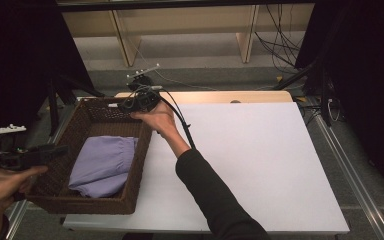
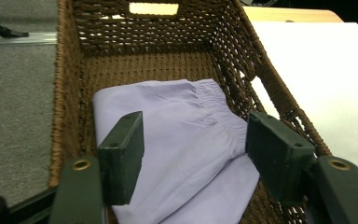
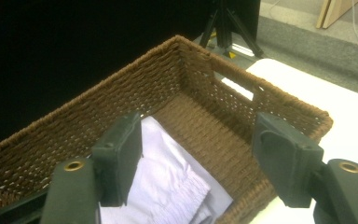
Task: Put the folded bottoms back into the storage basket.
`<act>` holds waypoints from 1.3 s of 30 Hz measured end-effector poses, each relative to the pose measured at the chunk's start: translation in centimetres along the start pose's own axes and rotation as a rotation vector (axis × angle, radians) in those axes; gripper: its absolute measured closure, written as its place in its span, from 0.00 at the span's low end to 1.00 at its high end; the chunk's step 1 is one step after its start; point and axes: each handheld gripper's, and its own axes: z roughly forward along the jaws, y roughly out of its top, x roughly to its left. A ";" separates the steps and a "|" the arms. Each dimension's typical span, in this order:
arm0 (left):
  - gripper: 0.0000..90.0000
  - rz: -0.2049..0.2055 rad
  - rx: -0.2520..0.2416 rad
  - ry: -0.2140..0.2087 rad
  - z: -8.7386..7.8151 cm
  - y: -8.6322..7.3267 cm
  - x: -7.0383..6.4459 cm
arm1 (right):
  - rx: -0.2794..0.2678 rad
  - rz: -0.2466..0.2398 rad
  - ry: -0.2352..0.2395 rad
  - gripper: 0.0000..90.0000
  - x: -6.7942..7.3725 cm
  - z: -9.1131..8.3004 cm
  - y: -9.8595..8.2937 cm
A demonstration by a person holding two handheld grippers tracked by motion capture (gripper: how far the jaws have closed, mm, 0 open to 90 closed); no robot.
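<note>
White table in dark room, big bare part right of basket at left edge. Cloth lies inside. Left gripper view: jaws wide apart above cloth, near end. Right gripper view: jaws wide apart over far corner.

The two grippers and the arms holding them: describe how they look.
Both the left gripper and the right gripper have blocky dark-green jaws with brass-ringed holes. White pronged bars top them; a black cable trails from the right. The right arm wears a dark sleeve.
</note>
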 end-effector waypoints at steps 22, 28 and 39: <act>0.25 0.046 -0.023 -0.082 2.8 0.4 -3.5 | -0.052 -0.004 -0.027 0.29 -2.3 -4.7 -2.1; 0.24 0.058 -0.045 -0.103 3.3 0.5 -4.5 | -0.075 -0.008 -0.032 0.28 -2.6 -6.2 -3.0; 0.23 0.084 -0.085 -0.148 4.4 0.5 -6.7 | -0.104 -0.015 -0.036 0.28 -3.5 -8.7 -5.2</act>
